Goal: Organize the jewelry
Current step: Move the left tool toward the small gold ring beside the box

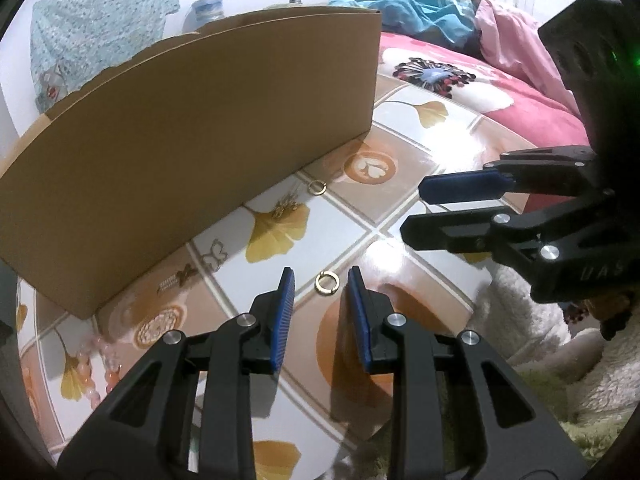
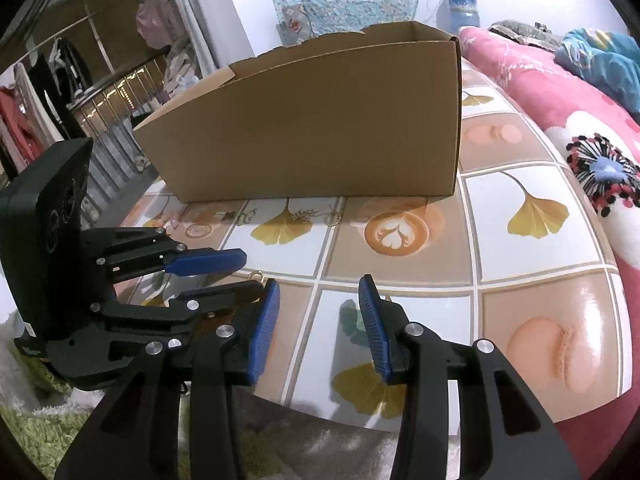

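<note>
A gold ring (image 1: 327, 282) lies on the tiled table just ahead of and between the tips of my open, empty left gripper (image 1: 321, 277). A second gold ring (image 1: 317, 187), a gold chain piece (image 1: 285, 204), butterfly hair clips (image 1: 214, 256) and a pink bead bracelet (image 1: 94, 364) lie along the foot of the open cardboard box (image 1: 192, 152). My right gripper (image 2: 319, 287) is open and empty over the table's near edge; it shows at the right of the left wrist view (image 1: 412, 210). The near ring peeks out beside the left gripper (image 2: 248, 272) in the right wrist view (image 2: 256, 276).
The table (image 2: 520, 256) has a glossy tile-pattern cover. A pink floral bed (image 2: 580, 128) with blue and pink cloth (image 1: 420, 4) lies behind and to the right. A green and white shaggy rug (image 2: 44, 432) is below the table edge. Clothes hang at far left.
</note>
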Demonstrator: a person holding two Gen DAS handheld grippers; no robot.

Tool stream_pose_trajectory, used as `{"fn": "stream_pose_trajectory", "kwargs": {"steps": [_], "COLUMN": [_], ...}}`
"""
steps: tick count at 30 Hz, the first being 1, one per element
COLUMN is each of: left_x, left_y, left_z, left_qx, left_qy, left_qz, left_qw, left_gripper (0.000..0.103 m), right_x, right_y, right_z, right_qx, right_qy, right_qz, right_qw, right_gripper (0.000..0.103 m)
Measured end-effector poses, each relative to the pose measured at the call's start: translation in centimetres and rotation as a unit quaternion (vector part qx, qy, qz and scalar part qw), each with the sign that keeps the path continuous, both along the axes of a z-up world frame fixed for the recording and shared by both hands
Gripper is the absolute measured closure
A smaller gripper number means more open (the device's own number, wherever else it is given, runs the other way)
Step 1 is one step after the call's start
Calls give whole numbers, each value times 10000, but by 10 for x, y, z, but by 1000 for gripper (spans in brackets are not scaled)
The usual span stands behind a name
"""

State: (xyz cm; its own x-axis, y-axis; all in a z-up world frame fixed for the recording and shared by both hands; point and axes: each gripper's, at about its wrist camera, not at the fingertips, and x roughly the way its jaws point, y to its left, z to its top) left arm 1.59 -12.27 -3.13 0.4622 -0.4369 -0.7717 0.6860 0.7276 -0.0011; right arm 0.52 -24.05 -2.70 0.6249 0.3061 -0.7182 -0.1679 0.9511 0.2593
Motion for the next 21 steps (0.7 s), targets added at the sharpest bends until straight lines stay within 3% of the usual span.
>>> {"fn": "stream_pose_trajectory", "kwargs": {"steps": [6, 13, 21], "left_x": [-1, 0, 13], "left_y": [-7, -8, 13], "left_z": [0, -1, -1], "left_qx": [-3, -33, -166], "left_qy": [-49, -117, -17], "left_qz": [-226, -243, 188], "left_qw": [9997, 9996, 9997], "left_gripper": [92, 93, 93], "right_x": [1, 2, 21], "right_y": [-2, -6, 2], "right_z": [-2, 2, 12], "right_qx": [23, 17, -244], "right_qy": [36, 6, -221], "right_qz": [-29, -105, 41], "right_qw": [10000, 9999, 9995], "right_gripper": [63, 63, 67]}}
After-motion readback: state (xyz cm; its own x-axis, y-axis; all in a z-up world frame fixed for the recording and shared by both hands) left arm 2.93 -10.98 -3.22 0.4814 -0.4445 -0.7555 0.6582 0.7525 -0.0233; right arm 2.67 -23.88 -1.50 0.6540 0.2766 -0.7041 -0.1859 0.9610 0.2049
